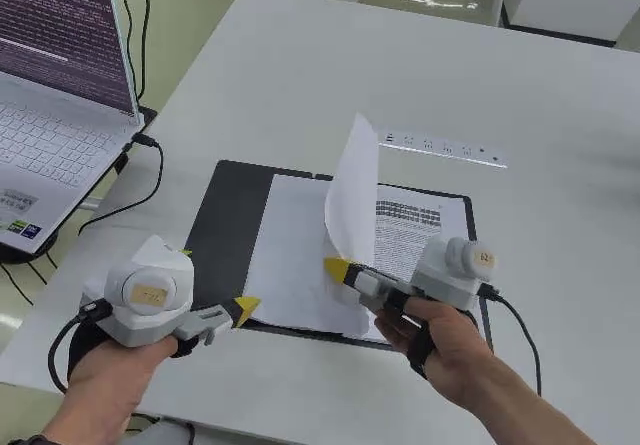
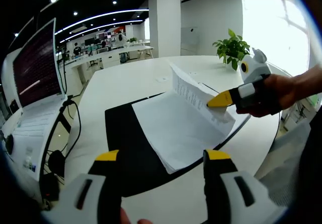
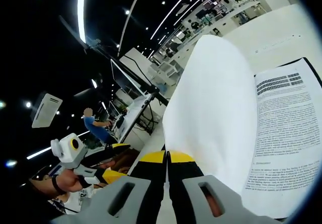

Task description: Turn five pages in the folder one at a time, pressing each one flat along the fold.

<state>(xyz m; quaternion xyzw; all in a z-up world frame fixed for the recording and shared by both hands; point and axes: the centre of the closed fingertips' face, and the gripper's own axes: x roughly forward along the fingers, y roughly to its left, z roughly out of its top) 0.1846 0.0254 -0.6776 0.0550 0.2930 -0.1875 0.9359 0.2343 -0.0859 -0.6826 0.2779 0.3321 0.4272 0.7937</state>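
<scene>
Head view: the black folder (image 1: 225, 225) lies open on the white table (image 1: 400, 75), close to the near edge and about midway between the left and right edges. One page (image 1: 352, 190) stands nearly upright over the fold, curling slightly. A blank sheet (image 1: 295, 265) lies flat on its left and a printed sheet (image 1: 405, 230) on its right.

The right tool (image 1: 337, 268) has its jaws closed together on the bottom edge of the standing page, near the fold. In the right gripper view the paper rises straight out of the pinched yellow tips.

The left tool (image 1: 245, 308) hovers at the folder's near edge, by the lower left part of the blank sheet. In the left gripper view its jaws stand wide apart with nothing between them.

A laptop (image 1: 50, 115) sits at the table's left edge with its cable (image 1: 150, 180) looping toward the folder's left side, apart from it. A power strip (image 1: 440, 148) lies just beyond the folder's far edge. Bare tabletop stretches beyond the strip to the far edge, and also runs between the folder and the right edge.
</scene>
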